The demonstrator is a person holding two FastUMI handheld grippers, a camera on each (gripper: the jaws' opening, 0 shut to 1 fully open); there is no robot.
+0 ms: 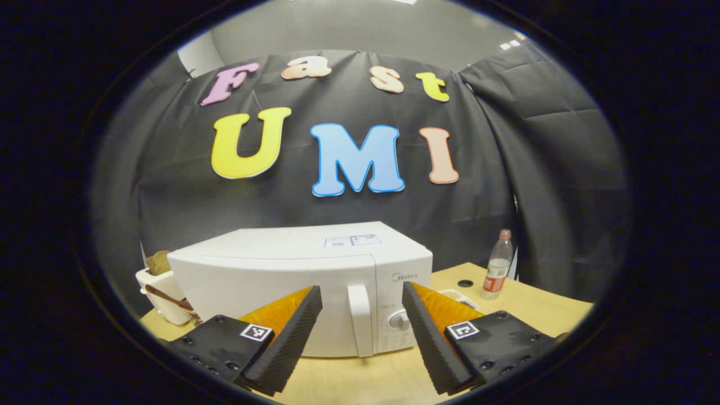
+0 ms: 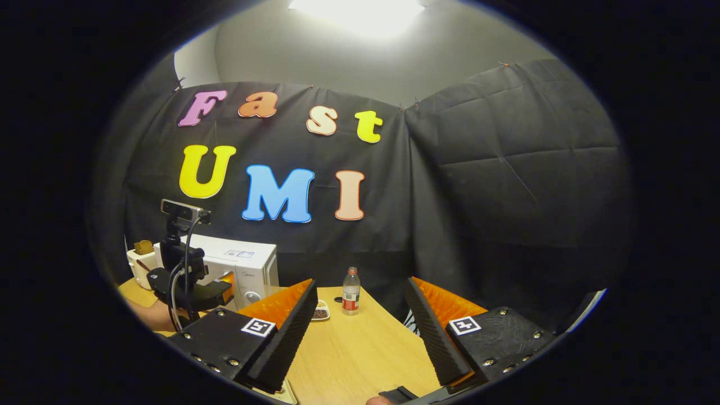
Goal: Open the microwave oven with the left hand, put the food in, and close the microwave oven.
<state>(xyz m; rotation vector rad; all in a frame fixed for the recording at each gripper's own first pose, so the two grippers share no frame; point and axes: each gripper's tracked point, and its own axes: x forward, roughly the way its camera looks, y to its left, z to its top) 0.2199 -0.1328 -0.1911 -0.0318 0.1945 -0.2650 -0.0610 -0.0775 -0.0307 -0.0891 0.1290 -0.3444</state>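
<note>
Microwave oven [image 1: 292,281] door shut, handle [image 1: 360,319] between spread left hand-held gripper [image 1: 361,315] fingers.

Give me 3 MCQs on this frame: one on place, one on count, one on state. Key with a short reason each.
1. Where does the plastic bottle stand relative to the microwave, in the left gripper view?
A. On top of it
B. To its right, on the table
C. In front of its door

2. How many plastic bottles are on the table?
A. One
B. Two
C. Three

3. What is the state of the microwave door?
A. Wide open
B. Removed
C. Closed

Key: 1 B, it stands upright on the wood beside the control panel side. 2 A, both views show a single bottle. 3 C, the door sits flush, with the open left claw facing its handle.
</note>
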